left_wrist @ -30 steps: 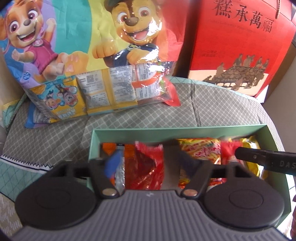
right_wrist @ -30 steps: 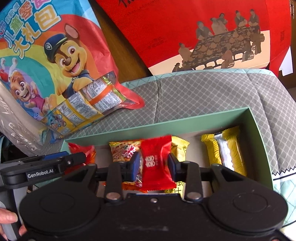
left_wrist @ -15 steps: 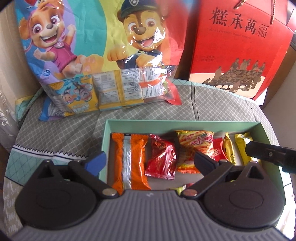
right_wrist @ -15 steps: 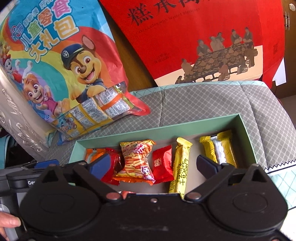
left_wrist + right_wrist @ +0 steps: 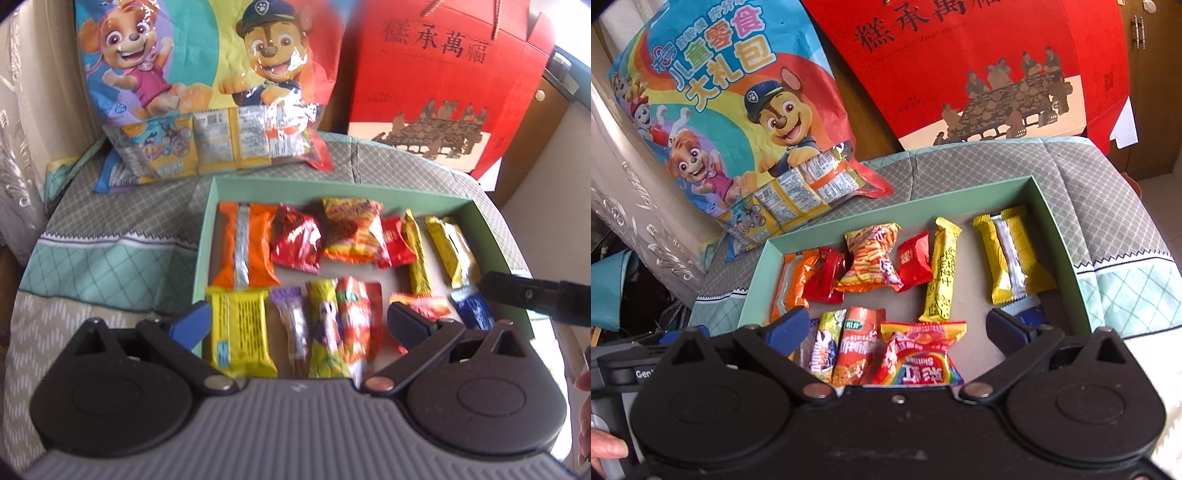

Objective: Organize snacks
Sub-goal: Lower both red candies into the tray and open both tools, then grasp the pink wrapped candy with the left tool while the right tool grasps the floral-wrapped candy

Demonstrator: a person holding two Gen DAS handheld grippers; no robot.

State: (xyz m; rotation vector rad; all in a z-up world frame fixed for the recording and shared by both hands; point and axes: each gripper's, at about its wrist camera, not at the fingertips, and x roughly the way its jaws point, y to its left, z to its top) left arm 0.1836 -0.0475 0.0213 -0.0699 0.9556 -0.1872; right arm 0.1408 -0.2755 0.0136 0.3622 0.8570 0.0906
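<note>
Green box [image 5: 476,218] holds bright wrapped snacks [image 5: 295,243]; left claw [image 5: 295,321] and right claw [image 5: 897,325] gape wide, empty.

The blue packet [image 5: 1028,316] lies mostly hidden behind the right claw [image 5: 897,326]'s finger

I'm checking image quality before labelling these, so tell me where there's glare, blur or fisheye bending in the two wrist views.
Left wrist view: glare on the glossy cartoon snack bag; snacks in the green tray look soft, slightly smeared; corners vignetted dark. Right wrist view: sharper, the red gift box evenly lit, its edges bowed by the fisheye; sheen on the rainbow candy packet.
</note>
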